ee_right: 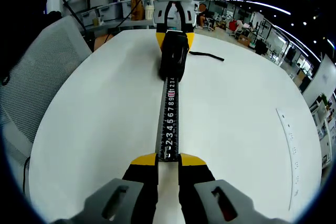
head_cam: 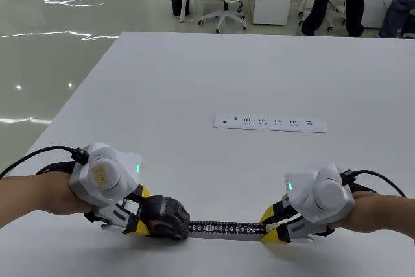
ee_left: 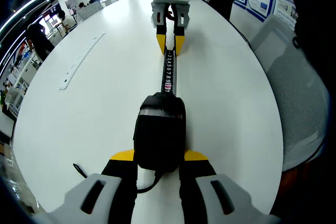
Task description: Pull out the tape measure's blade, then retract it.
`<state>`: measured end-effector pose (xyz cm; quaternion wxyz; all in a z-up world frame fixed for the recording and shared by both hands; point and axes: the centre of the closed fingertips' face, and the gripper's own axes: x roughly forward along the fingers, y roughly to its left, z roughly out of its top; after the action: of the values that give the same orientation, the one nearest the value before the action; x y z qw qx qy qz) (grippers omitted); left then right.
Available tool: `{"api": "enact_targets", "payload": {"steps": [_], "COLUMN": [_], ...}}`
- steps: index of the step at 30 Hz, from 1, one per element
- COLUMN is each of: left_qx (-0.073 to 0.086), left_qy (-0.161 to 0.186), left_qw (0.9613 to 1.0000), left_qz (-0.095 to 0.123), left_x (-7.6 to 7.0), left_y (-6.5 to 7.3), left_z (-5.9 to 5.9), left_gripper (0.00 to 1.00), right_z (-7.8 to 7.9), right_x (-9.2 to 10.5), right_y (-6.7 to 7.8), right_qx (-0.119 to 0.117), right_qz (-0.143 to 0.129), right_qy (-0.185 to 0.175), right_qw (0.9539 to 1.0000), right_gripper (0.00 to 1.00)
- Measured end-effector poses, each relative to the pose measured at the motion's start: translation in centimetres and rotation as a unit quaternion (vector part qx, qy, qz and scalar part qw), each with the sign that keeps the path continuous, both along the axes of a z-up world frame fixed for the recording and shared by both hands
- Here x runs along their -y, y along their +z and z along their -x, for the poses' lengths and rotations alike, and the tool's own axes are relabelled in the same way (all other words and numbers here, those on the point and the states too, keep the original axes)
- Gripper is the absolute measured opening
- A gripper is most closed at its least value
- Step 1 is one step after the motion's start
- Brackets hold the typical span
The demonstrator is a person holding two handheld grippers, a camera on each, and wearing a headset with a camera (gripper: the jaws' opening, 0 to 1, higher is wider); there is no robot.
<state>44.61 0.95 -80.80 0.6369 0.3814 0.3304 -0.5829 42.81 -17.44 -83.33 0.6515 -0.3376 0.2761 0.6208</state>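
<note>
Tension is being carried along the blade (ee_right: 169, 124), which is being held out just above the white table (head_cam: 194, 76), near its front edge, between the two grippers. The black tape measure case (ee_left: 159, 129) is being clamped between the jaws of the left gripper (ee_left: 159, 156). The blade's tip end is being pinched between the yellow-tipped jaws of the right gripper (ee_right: 169, 159).

Several failures are being risked from here. The thin, smooth blade is probably being pulled inward by its spring, so if the right grip is loosened too early the blade could be snatched out and whipped back into the case. The rounded case could be twisted or squeezed out of the left jaws if the pull is being applied off-axis. The blade could be kinked if the grippers are being brought out of line or lifted unevenly. The dark wrist strap (ee_right: 207, 55) lying beside the case could be dragged under it. The power strip (head_cam: 270, 122) is lying well apart and is unlikely to be struck.

Black numerals are being shown along the blade: 2 to 9, a red-marked ten, then 1 to 4. No brand can be read on the case, and nothing is legible on the grey band across it. The markings on the power strip are too small to be read.
</note>
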Motion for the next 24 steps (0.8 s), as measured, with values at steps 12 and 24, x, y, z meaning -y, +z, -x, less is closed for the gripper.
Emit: {"api": "enact_targets", "payload": {"steps": [12, 24], "left_qx": [-0.001, -0.001], "left_qy": [0.0, 0.0], "left_qw": [1.0, 1.0], "left_qz": [-0.001, -0.001], "left_x": [-0.1, -0.1], "left_y": [0.0, 0.0], "left_z": [0.0, 0.0], "left_gripper": [0.25, 0.25], "right_z": [0.0, 0.1], "right_x": [0.5, 1.1], "right_y": [0.0, 0.0], "right_qx": [0.001, 0.001], "right_qz": [0.002, 0.005], "right_qy": [-0.003, -0.004], "right_qw": [1.0, 1.0], "right_gripper": [0.13, 0.13]}}
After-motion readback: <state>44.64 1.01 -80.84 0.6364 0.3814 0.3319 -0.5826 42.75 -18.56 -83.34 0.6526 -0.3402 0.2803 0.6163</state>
